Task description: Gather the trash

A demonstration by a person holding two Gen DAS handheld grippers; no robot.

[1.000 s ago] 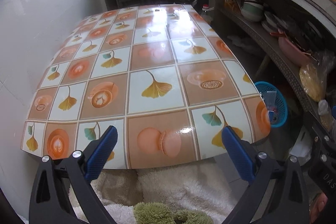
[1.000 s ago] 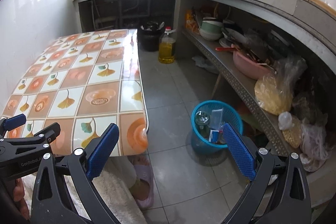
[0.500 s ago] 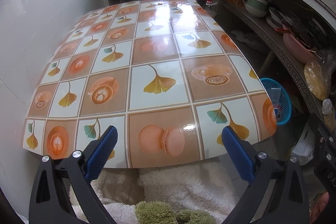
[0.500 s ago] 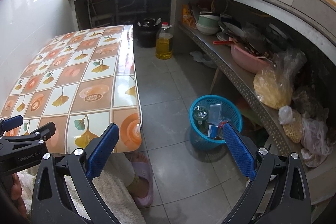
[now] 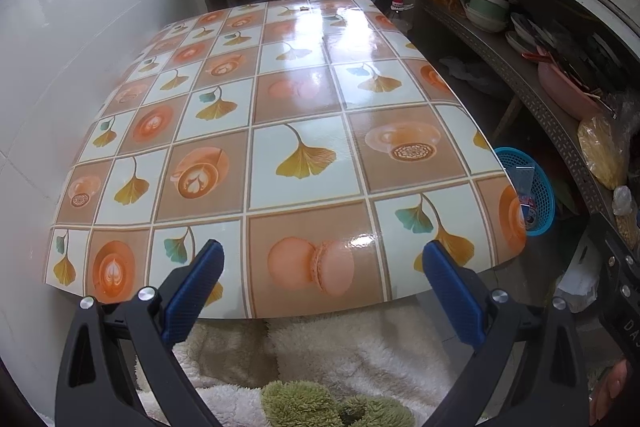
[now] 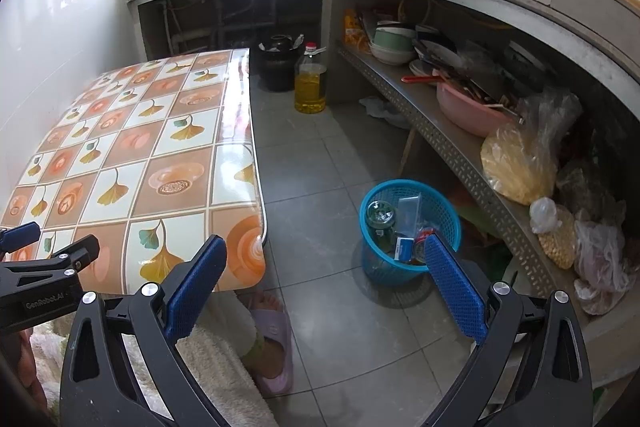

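Observation:
A blue plastic basket (image 6: 408, 231) stands on the grey floor right of the table and holds a glass bottle, a clear packet and small boxes. It also shows past the table's right edge in the left wrist view (image 5: 534, 191). My left gripper (image 5: 320, 287) is open and empty, held over the near edge of the table (image 5: 304, 131) with its leaf and coffee pattern. My right gripper (image 6: 324, 279) is open and empty, above the floor between table and basket. No loose trash shows on the table top.
A long shelf (image 6: 440, 135) on the right carries bowls, a pink basin and bagged food. An oil bottle (image 6: 310, 85) and a black pot (image 6: 278, 61) stand on the floor at the back. A white wall runs along the table's left side. A slippered foot (image 6: 272, 331) is below the table edge.
Both grippers have risen and tilted a little, so the table and basket sit lower in view. Both stay open and empty.

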